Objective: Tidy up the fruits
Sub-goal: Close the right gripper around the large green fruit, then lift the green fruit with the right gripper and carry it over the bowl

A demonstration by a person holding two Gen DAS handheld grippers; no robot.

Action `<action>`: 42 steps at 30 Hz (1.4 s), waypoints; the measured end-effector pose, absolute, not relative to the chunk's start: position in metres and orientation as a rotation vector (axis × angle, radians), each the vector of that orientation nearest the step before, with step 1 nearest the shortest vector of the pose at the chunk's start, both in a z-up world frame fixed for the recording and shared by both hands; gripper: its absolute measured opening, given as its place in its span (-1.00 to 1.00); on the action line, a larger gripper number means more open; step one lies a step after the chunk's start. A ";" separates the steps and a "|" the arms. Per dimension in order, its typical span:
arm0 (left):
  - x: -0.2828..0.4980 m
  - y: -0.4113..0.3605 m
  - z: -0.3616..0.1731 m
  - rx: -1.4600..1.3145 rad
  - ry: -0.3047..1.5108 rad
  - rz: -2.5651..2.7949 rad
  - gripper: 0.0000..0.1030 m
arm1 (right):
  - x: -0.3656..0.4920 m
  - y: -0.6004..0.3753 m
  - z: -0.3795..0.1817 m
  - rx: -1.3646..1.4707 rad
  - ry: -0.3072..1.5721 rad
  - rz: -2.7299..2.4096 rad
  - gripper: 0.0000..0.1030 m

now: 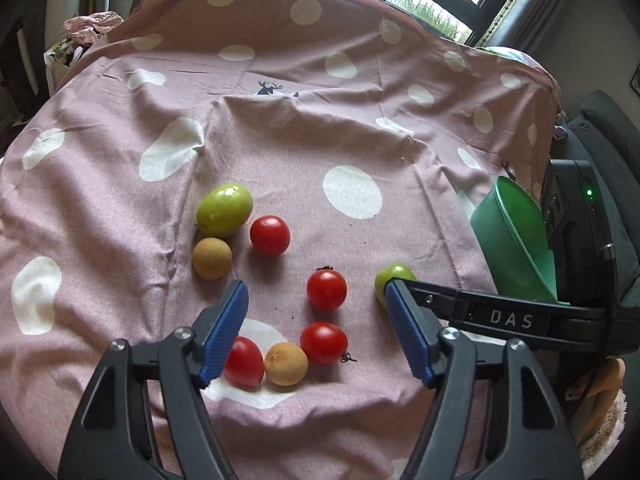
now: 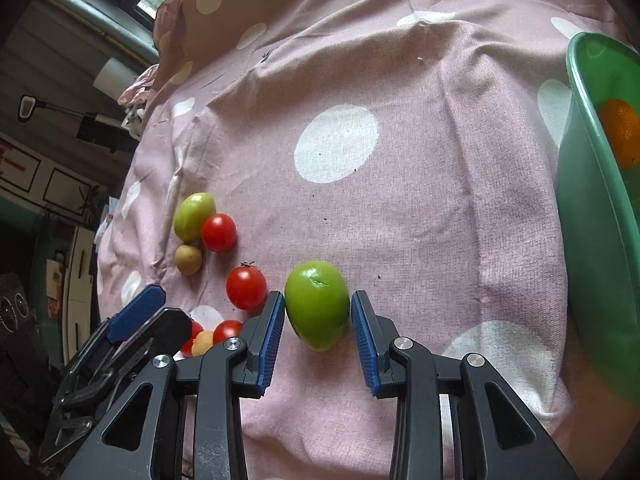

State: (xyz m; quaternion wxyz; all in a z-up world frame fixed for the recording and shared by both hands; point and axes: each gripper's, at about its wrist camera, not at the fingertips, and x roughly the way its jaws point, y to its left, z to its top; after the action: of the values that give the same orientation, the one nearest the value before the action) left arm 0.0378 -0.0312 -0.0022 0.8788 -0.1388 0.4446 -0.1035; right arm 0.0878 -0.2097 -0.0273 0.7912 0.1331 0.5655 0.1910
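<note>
Blue ribbed pads of the right gripper (image 2: 317, 322) clamp a green fruit (image 2: 317, 305) from both sides, above the pink polka-dot cloth (image 2: 400, 220). To its right stands a green plastic tub (image 2: 592, 240) with an orange (image 2: 620, 134) inside. Left gripper (image 1: 316, 322) jaws stand apart, nothing pressed between them; no earlier frame, so no motion recorded. Between and just below its pads lie a red tomato (image 1: 327, 290), another tomato (image 1: 323, 343), a tan round fruit (image 1: 286, 363) and a third tomato (image 1: 244, 362) partly behind the left pad. Ahead-left: larger green fruit (image 1: 225, 210), second tan fruit (image 1: 212, 258), fourth tomato (image 1: 270, 235).
</note>
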 end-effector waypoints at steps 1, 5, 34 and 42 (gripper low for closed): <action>0.038 -0.031 -0.003 -0.294 0.931 -0.222 0.27 | 0.088 -0.211 -0.026 0.281 1.211 0.406 -0.27; 0.040 -0.037 -0.006 -0.317 0.952 -0.270 0.17 | 0.088 -0.219 -0.022 0.302 1.191 0.406 -0.15; 0.052 -0.083 -0.012 -0.262 0.988 -0.391 -0.32 | 0.088 -0.202 -0.023 0.335 1.181 0.483 -0.27; 0.041 -0.105 0.037 -0.197 0.861 -0.413 -0.32 | 0.073 -0.221 0.023 0.345 1.030 0.497 -0.27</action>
State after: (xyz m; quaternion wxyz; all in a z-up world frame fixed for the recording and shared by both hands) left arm 0.0411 -0.1052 0.0373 0.8834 -0.0948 0.4137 -0.1985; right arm 0.0731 -0.2208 0.0230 0.8269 0.1626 0.4849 0.2339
